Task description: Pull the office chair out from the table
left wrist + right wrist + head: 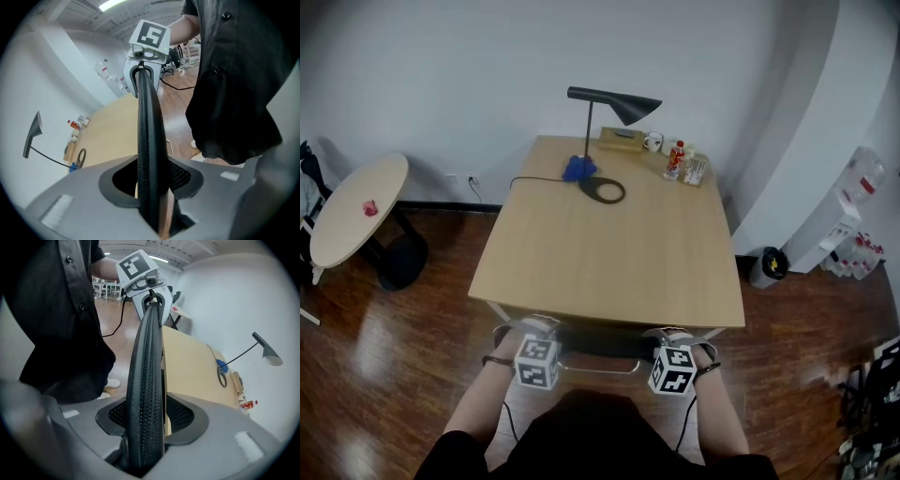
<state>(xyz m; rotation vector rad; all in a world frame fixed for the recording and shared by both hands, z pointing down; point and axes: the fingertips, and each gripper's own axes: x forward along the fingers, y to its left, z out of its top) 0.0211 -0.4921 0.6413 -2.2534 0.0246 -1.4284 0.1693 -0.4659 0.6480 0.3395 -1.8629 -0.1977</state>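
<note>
Left tongs [532,328]: clamped on the office chair [149,140], with its black back rim running straight up between the jaws.
Right tongs [673,335]: same grip, same rim, further along.
Table [609,253]: just beyond both tongs, and the chair is tucked at its near edge.

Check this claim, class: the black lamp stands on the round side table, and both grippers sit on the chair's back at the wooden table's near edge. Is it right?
No. The head view shows the lamp on the wooden table, at its far end, not the round side table. The left gripper and right gripper do sit on the chair's back.
</note>
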